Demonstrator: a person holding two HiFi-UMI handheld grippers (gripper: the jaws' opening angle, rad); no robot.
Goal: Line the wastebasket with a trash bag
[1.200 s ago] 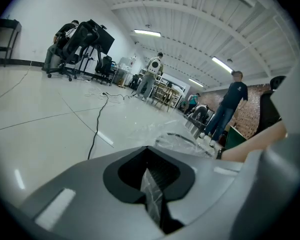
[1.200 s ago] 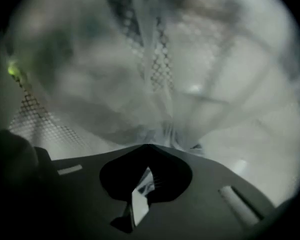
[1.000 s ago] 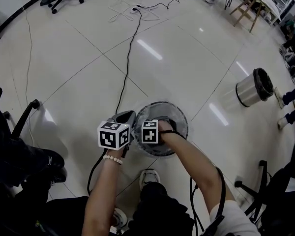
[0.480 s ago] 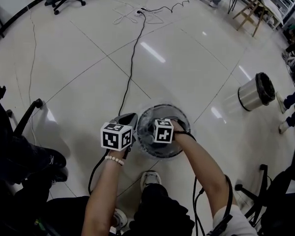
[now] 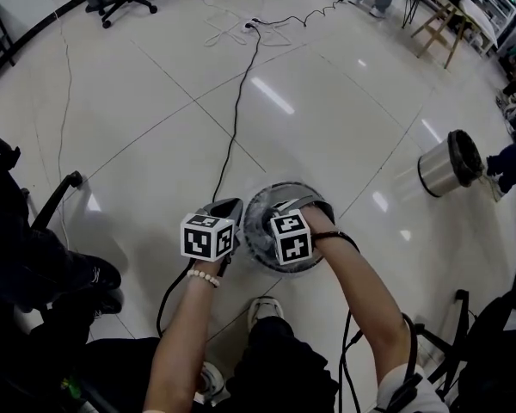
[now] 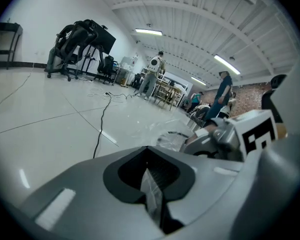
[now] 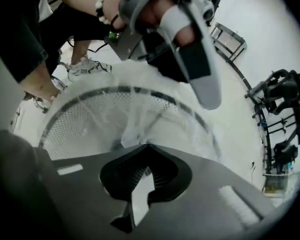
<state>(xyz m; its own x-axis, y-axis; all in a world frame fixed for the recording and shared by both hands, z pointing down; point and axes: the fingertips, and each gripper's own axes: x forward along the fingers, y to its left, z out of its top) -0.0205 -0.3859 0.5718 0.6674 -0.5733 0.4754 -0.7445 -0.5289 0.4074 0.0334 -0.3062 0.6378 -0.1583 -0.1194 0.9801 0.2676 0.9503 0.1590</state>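
The black mesh wastebasket (image 5: 260,211) stands on the floor just in front of my feet, with a thin clear trash bag (image 7: 140,99) bunched over its rim. My left gripper (image 5: 226,206) sits at the basket's left rim, shut on a strip of the clear bag (image 6: 152,194). My right gripper (image 7: 142,179) points steeply down over the basket opening, shut on a fold of the same film, which stretches down from it into the mesh basket (image 7: 80,119). In the head view the right gripper's marker cube (image 5: 291,237) hides its jaws. The left gripper (image 7: 190,49) shows across the rim in the right gripper view.
A black cable (image 5: 236,119) runs across the glossy tiled floor to the basket's left side. A steel bin (image 5: 447,163) lies tipped at the right. A dark chair (image 5: 34,256) stands close on the left. My shoe (image 5: 262,310) is just behind the basket. People stand further off.
My right gripper has risen above the basket and rolled, drawing the bag film up with it. The left gripper has stayed at the rim.
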